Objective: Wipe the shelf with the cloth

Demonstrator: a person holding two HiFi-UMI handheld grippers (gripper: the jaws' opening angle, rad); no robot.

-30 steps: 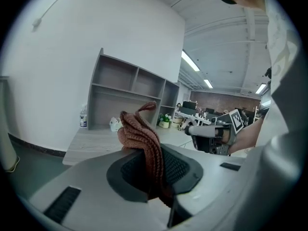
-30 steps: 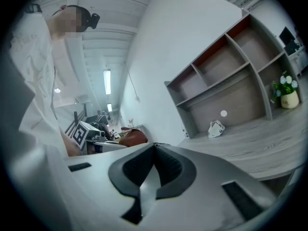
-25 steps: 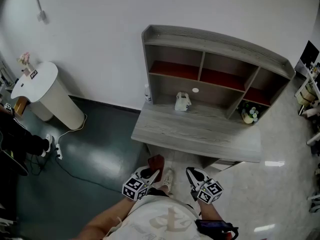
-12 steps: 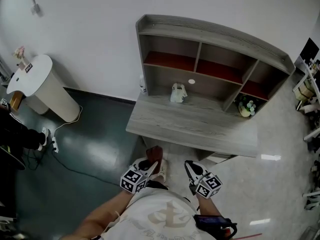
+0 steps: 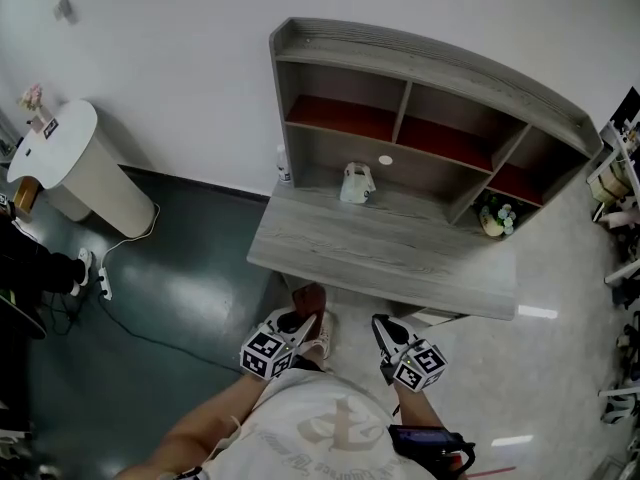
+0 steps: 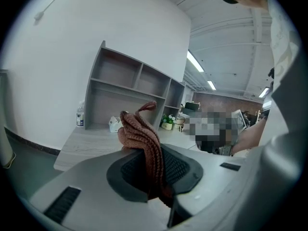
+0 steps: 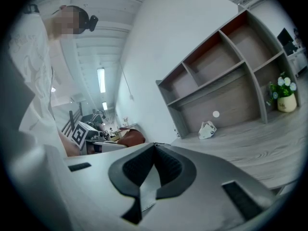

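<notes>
shelf (image 5: 420, 63) larger in head view, shifted slightly left

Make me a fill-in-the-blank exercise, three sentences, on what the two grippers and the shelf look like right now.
1. The left gripper is shut on a ____ knitted cloth.
2. The right gripper has its jaws together and holds ____.
3. The pot of white flowers stands in the grey wooden shelf unit's lower ____ compartment.
Missing words: brown; nothing; right.
</notes>
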